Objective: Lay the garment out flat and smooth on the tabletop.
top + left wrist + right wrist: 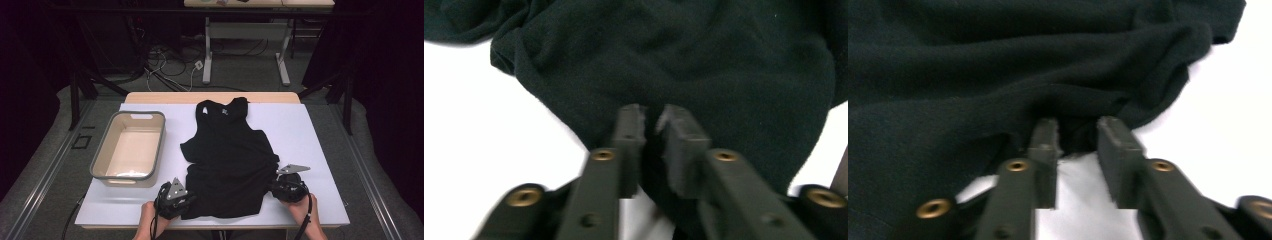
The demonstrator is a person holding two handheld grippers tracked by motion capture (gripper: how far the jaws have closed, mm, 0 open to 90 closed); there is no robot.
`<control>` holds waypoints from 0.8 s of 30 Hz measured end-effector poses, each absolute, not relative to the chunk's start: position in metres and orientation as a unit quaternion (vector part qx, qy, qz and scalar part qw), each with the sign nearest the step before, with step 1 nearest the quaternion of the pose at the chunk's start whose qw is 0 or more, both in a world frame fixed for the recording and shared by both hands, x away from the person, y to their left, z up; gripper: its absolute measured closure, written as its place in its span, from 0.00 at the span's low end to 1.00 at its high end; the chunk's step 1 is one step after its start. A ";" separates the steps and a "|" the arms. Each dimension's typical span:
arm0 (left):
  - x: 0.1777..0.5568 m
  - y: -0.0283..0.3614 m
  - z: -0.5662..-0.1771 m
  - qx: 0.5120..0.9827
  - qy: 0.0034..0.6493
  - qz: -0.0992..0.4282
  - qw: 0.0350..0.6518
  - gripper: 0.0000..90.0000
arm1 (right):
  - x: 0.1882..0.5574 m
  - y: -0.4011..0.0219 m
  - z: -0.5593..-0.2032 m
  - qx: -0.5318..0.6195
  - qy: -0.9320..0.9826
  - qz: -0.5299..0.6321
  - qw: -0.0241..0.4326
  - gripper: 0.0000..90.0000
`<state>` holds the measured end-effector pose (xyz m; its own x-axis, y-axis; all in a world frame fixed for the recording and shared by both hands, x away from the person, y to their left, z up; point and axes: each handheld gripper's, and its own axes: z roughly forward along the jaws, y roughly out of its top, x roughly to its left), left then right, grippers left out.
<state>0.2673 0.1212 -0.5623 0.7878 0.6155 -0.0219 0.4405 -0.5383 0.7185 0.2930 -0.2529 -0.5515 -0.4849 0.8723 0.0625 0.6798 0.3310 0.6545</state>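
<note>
**Both grippers clamped on the lower corners of one black tank top**

The left gripper (176,196) sits at the near-left corner of the garment, and the right gripper (289,186) sits at its near-right edge. Each is held in one hand coming in from the near side of the table. In the left gripper view, the jaws stand almost together, with a narrow fold of black fabric pinched between the pads. In the right gripper view, the jaws stand slightly wider, and a bunched ridge of the fabric edge is caught between the pads.

Items by size, with count:

1. Table (320,150), one. White work surface with a wooden strip showing along the far edge.
2. Tank top (227,155), one. It lies flat on the table, right of centre. Its long axis runs from the near edge towards the far edge. The neck and shoulder straps point away from the person; the hem lies nearest the person. The left armhole edge is folded into a small crease.
3. Bin (131,146), one. A rectangular beige tub with a grey rim, standing left of the tank top and apart from it, with its long side parallel to the garment's axis.
4. Grippers, two, each carrying a grey three-cornered plate on top.
</note>
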 end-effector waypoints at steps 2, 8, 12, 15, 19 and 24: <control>0.269 0.122 -0.563 0.868 0.301 0.116 0.376 0.97 | 0.294 -0.252 -0.552 0.479 0.804 0.322 0.145 0.96; 0.271 0.125 -0.560 0.866 0.309 0.121 0.375 0.99 | 0.291 -0.251 -0.543 0.476 0.805 0.316 0.162 1.00; 0.272 0.130 -0.554 0.860 0.312 0.135 0.382 0.99 | 0.286 -0.255 -0.528 0.476 0.795 0.317 0.201 1.00; 0.272 0.134 -0.551 0.855 0.317 0.148 0.384 0.99 | 0.284 -0.258 -0.518 0.477 0.785 0.318 0.234 1.00; 0.275 0.134 -0.553 0.857 0.319 0.152 0.376 0.99 | 0.289 -0.260 -0.513 0.480 0.776 0.308 0.268 0.99; 0.278 0.131 -0.558 0.867 0.316 0.142 0.359 0.91 | 0.307 -0.257 -0.533 0.480 0.796 0.281 0.240 0.98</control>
